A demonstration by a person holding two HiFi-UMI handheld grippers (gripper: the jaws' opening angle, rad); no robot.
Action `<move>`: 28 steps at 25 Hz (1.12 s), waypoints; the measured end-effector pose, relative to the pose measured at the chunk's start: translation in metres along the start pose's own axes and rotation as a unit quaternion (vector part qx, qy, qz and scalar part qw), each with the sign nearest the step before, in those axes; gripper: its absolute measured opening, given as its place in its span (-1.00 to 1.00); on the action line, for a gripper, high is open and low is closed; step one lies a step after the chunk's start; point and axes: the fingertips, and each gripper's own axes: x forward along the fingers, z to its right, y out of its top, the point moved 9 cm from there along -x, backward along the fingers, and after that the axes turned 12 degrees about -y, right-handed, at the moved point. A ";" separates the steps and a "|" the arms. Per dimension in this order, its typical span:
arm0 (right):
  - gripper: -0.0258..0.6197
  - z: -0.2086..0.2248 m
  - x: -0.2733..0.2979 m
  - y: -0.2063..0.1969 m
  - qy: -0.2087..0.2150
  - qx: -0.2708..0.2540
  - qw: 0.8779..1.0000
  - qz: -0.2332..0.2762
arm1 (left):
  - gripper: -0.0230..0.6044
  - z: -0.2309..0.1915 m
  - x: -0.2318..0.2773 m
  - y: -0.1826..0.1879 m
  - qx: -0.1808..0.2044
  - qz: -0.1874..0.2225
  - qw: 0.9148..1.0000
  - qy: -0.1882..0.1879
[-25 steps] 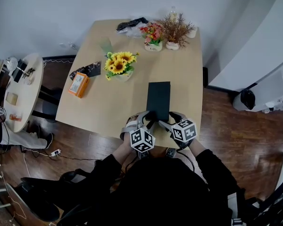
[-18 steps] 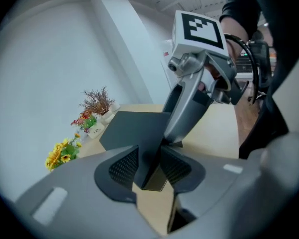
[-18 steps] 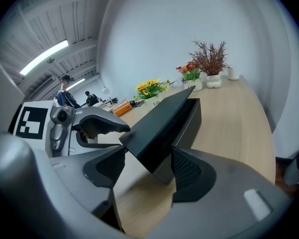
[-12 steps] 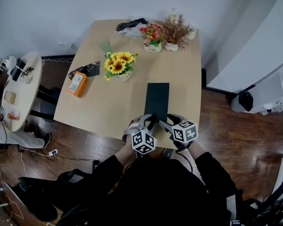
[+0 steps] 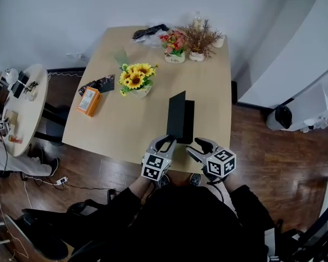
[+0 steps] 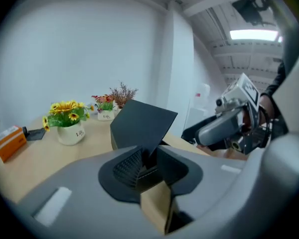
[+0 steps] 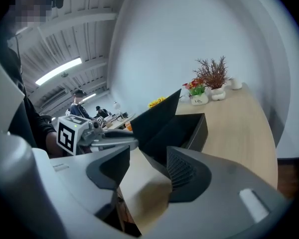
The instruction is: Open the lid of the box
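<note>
left gripper [image 5: 167, 141] closing, clamped on raised lid [image 5: 176, 113] corner | right gripper [image 5: 198, 146] closing, pads touching nothing | risk: thin pinch slips, lid drops

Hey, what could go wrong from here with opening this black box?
The left gripper, jaws closing, pinches only the near corner of the lid, which may slip and drop shut. The right gripper, jaws closing but not yet on the box base, leaves it free to slide toward the table edge.
</note>
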 end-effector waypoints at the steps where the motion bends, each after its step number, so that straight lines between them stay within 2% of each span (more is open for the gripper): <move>1: -0.20 0.002 0.000 -0.004 -0.007 -0.007 1.000 -0.005 | -0.72 -0.001 -0.003 0.000 -0.015 0.007 1.000 0.000; 8: -0.32 0.017 0.002 -0.014 -0.061 -0.008 0.998 -0.013 | -0.89 -0.014 -0.026 0.000 -0.062 0.041 0.997 0.019; 11: -0.47 0.022 0.004 -0.009 -0.094 -0.006 0.996 -0.002 | -0.92 -0.025 -0.036 -0.006 -0.121 0.064 0.990 0.026; 14: -0.54 0.028 0.011 -0.005 -0.130 -0.004 0.991 -0.002 | -0.92 -0.033 -0.042 -0.013 -0.181 0.087 0.979 0.018; 16: -0.54 0.030 0.020 -0.004 -0.132 0.006 0.991 -0.017 | -0.93 -0.039 -0.044 -0.018 -0.230 0.108 0.967 0.007; 20: -0.52 0.031 0.036 -0.005 -0.133 0.018 0.989 -0.056 | -0.93 -0.051 -0.048 -0.032 -0.330 0.146 0.932 -0.011; 23: -0.52 0.030 0.041 -0.010 -0.135 0.020 0.988 -0.074 | -0.93 -0.057 -0.049 -0.040 -0.373 0.162 0.913 -0.020; 25: -0.65 0.029 0.041 -0.011 -0.126 0.032 0.989 -0.076 | -0.92 -0.058 -0.049 -0.044 -0.397 0.172 0.901 -0.027; 28: -0.68 0.031 0.041 -0.009 -0.117 0.047 0.989 -0.082 | -0.92 -0.060 -0.049 -0.049 -0.432 0.187 0.882 -0.031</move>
